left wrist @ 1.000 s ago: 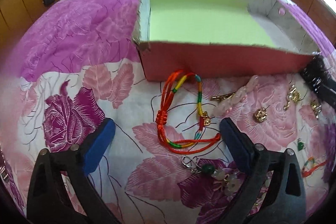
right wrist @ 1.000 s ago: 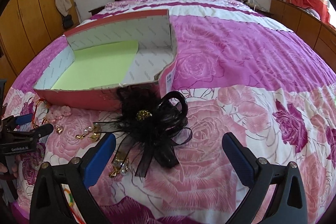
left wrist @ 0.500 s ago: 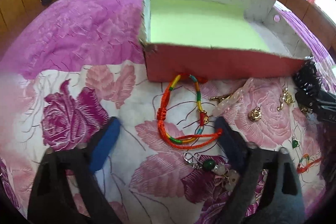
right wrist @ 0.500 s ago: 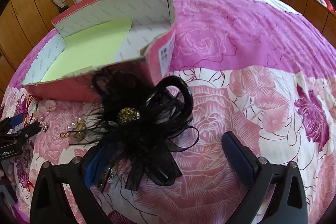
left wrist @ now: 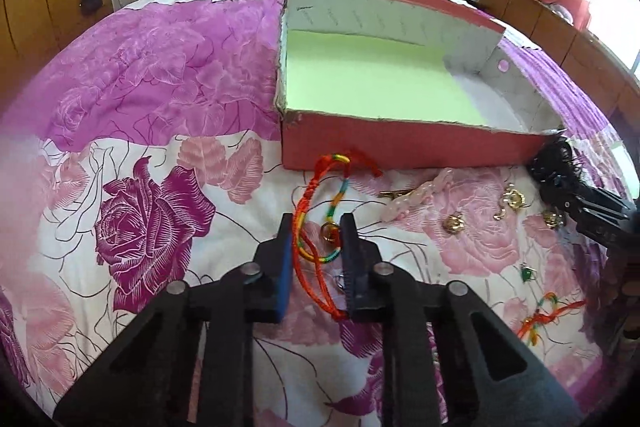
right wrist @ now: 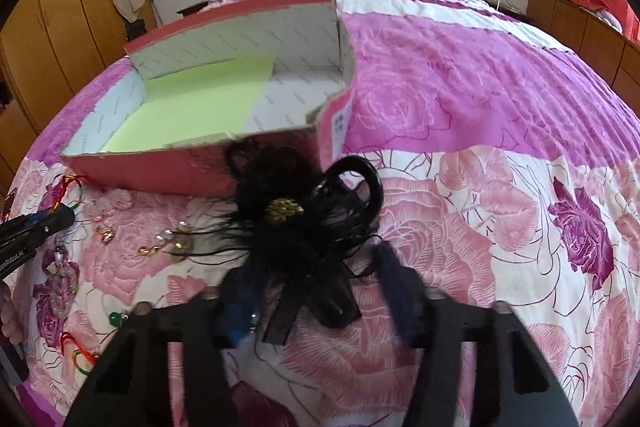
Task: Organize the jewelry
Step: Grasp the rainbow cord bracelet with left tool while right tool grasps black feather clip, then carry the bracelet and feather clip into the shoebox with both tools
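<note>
The rainbow cord bracelet (left wrist: 316, 227) is gripped by the left gripper (left wrist: 316, 227); the black feather hair clip (right wrist: 304, 227) is enclosed by the narrowed jaws of the right gripper (right wrist: 312, 275).

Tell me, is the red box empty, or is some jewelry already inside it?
Empty, as far as both views show. The red box shows only its green liner and bare white floor. The jewelry lies on the bedspread outside it.

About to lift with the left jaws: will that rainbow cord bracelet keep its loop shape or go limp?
Likely limp: the rainbow cord bracelet is thin braided string lying in loose curves on the bedspread, so it should dangle. Probably very light. The small gold charm on it may swing. The left gripper pinches only thin strands, so it might slip.
</note>
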The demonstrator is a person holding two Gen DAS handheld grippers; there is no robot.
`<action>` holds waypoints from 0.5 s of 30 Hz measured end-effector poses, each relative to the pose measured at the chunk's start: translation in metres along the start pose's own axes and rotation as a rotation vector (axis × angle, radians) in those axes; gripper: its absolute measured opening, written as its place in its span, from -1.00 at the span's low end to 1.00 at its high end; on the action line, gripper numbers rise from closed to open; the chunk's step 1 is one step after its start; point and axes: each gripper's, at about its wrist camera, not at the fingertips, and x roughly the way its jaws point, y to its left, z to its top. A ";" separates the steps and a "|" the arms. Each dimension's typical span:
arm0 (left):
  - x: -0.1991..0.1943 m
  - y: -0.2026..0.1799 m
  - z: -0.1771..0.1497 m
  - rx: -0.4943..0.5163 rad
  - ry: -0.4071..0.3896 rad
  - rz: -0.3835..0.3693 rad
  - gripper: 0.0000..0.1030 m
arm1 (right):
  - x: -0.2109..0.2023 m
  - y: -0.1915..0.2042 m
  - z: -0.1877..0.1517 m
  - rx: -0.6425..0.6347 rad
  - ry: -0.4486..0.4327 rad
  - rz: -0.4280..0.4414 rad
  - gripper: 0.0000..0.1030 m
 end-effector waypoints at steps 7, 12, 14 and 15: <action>-0.014 0.003 0.001 -0.013 -0.021 -0.041 -0.78 | -0.018 -0.008 -0.008 0.062 -0.047 0.036 -0.52; -0.020 0.005 0.005 -0.028 -0.044 -0.061 -0.78 | -0.032 -0.013 -0.010 0.092 -0.086 0.062 -0.72; -0.021 0.006 0.007 -0.032 -0.054 -0.068 -0.78 | -0.036 -0.015 -0.010 0.098 -0.097 0.071 -0.77; -0.023 0.006 0.008 -0.034 -0.060 -0.071 -0.78 | -0.038 -0.014 -0.011 0.097 -0.102 0.072 -0.78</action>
